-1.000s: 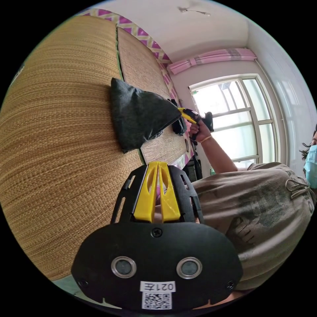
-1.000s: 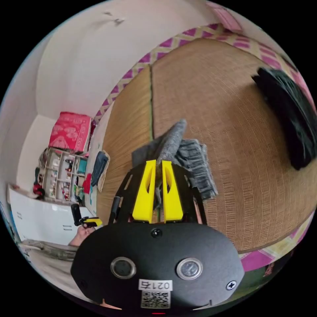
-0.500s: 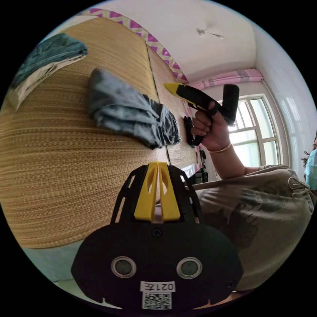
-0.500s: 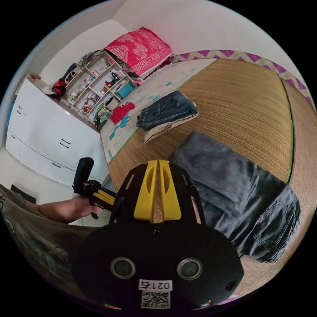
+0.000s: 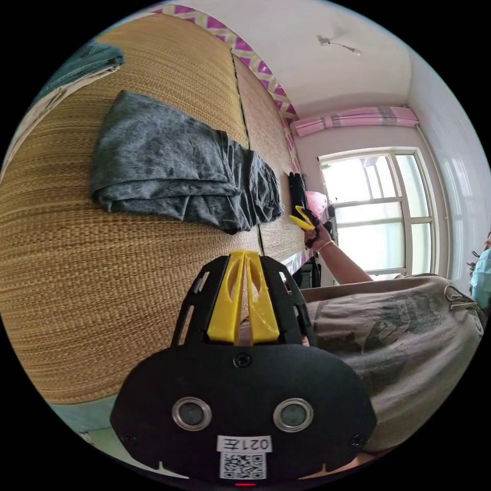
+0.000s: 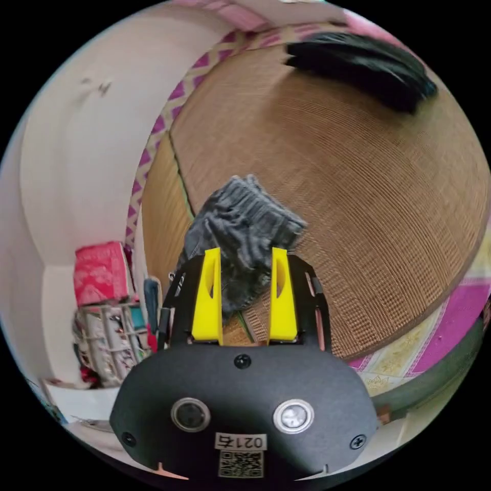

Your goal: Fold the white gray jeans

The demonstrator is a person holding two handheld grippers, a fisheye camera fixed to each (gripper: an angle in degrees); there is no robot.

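Note:
The grey jeans lie folded lengthwise on the straw mat, with the waist end toward the window. My left gripper hangs shut over the mat's near edge, short of the jeans and holding nothing. A hand holds my right gripper at the jeans' far end, beside the mat's edge. In the right gripper view its yellow jaws stand apart, and the bunched end of the jeans lies just beyond and between them. I cannot tell whether they touch the cloth.
Folded blue jeans lie on the mat's far corner. A black garment rests further along the mat. The person's torso stands at the mat's edge, with a window behind. Shelves and a red cloth line one wall.
A second ago the right gripper held the jeans lifted by one end. It let go; the jeans now lie flat on the mat and its jaws have opened. The left gripper stays shut.

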